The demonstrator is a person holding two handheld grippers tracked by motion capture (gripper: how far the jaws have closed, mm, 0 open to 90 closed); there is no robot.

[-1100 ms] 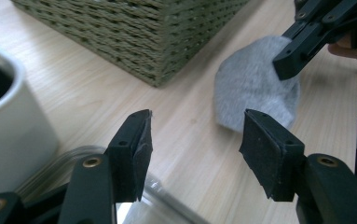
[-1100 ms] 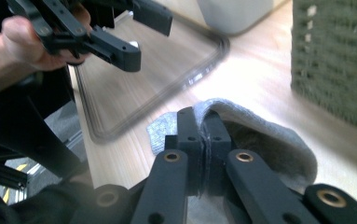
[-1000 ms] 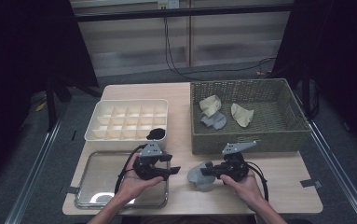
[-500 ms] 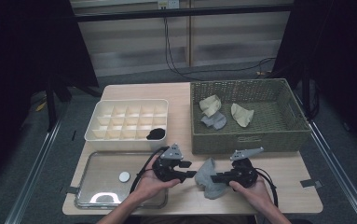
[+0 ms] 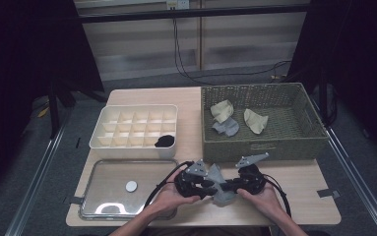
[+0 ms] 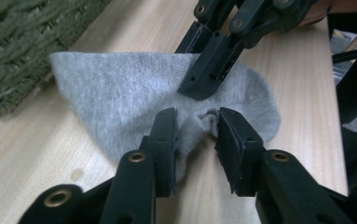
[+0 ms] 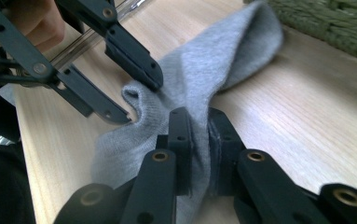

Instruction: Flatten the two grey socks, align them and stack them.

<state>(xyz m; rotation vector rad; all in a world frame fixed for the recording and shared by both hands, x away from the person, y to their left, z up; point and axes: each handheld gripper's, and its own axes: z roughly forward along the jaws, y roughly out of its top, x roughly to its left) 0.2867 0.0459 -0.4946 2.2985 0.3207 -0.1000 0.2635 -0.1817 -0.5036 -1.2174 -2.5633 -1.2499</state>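
A grey sock [image 5: 217,173] lies on the wooden table in front of the basket, between my two grippers. In the left gripper view the sock [image 6: 120,93] spreads flat, and my left gripper [image 6: 197,135] stands open with a bunched fold of it between the jaws. My right gripper [image 7: 198,135] is shut on the sock [image 7: 213,65], pinching the fabric near its middle. In the high view the left gripper [image 5: 205,186] and right gripper [image 5: 232,186] face each other closely over the sock, each held in a hand.
A green wicker basket [image 5: 260,143] at the back right holds two beige socks [image 5: 222,109] [image 5: 256,120] and a grey one [image 5: 227,127]. A white divided box [image 5: 134,143] has a dark item [image 5: 165,141] in one cell. A metal tray [image 5: 105,201] carries a white disc [image 5: 131,186].
My left gripper has moved right, from over the tray to the sock, and now straddles a fold of it. The right gripper has kept its hold on the sock.
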